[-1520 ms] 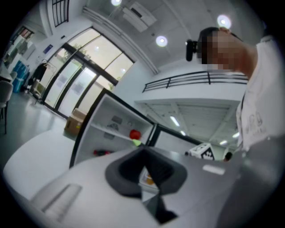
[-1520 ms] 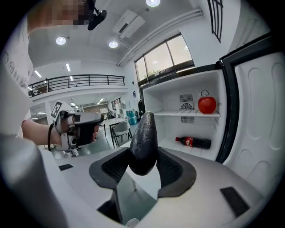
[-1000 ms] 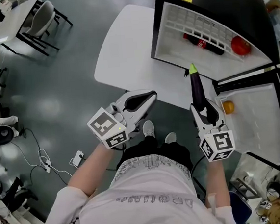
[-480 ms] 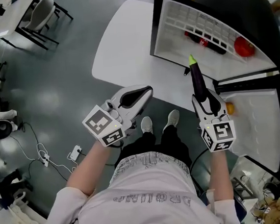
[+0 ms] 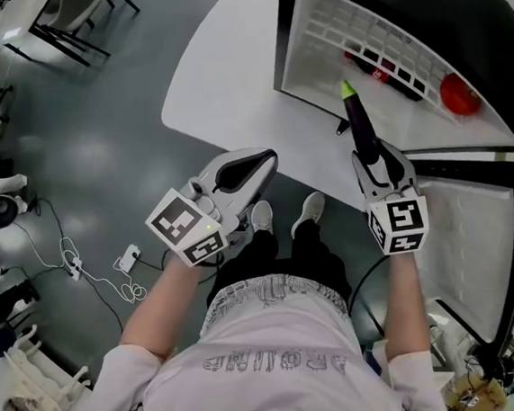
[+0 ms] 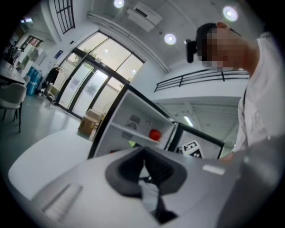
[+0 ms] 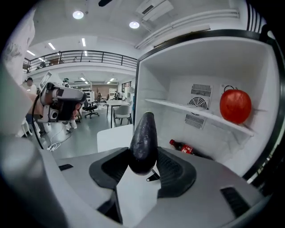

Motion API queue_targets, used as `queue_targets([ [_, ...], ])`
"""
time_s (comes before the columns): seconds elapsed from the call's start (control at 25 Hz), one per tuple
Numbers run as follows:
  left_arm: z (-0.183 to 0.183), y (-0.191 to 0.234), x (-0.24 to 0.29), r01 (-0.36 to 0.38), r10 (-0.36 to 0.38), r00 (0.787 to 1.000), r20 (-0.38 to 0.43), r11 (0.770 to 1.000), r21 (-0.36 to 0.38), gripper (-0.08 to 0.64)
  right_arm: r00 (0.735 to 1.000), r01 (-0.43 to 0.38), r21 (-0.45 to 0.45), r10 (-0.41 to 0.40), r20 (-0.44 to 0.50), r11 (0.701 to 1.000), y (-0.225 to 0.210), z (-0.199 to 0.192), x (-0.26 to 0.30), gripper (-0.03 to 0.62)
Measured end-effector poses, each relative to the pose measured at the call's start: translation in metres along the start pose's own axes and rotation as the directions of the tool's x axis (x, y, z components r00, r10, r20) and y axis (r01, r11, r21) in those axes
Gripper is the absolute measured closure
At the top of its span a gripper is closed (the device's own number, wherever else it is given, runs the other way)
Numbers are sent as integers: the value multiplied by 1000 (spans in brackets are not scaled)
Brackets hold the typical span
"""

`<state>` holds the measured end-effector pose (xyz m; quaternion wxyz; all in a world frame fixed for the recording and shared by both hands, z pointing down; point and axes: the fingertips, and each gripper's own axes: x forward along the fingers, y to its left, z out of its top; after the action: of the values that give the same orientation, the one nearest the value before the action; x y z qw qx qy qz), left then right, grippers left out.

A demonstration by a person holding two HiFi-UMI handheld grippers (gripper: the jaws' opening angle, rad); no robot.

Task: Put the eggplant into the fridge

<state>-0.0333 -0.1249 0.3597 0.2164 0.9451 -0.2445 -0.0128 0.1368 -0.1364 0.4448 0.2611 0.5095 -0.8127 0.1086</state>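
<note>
A: Grey floor all round, cable loose at 9 o'clock. White worktop at 12, bare on the near part. Open fridge at 1 o'clock, door swung out at 3.

B: Which step?

A: Carrying, by the look of it. Right gripper clamped on the eggplant at its thick end. Green tip pointing at 12 towards the fridge mouth, seemingly just short of the rim. Left gripper at 9 o'clock of the right one, jaws together on nothing, apart from the work.

B: And inside?

A: Tomato on the shelf at 2 o'clock in the right gripper view. Bottle lying low at the back, below that shelf.

B: Next move?

A: Probably reach on in, tip first. Aim for a bare patch apart from bottle and tomato, lower until resting, then part the jaws. Needs care at the rim: long thing, held by one end, likely to swing or knock.
</note>
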Motion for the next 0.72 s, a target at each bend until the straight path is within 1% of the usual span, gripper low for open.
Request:
queue_targets([
  [0.2,-4,9,5,-45,45,999,-4,999,1,546,999,-32,-36,32,-21,999,-12,-6,27,396],
  [0.4,-12,22,8,-84,84,996,-8,996,-13,546,997,-56,-88,51,-55,994,-23,-15,55,396],
  [0.56,-23,29,13,-105,105,994,-13,994,-34,546,993,-78,-128,66,-94,989,-30,-27,76,396],
  [0.72,-31,35,17,-116,115,993,-15,992,-50,546,990,-82,-171,61,-125,982,-39,-37,91,396],
])
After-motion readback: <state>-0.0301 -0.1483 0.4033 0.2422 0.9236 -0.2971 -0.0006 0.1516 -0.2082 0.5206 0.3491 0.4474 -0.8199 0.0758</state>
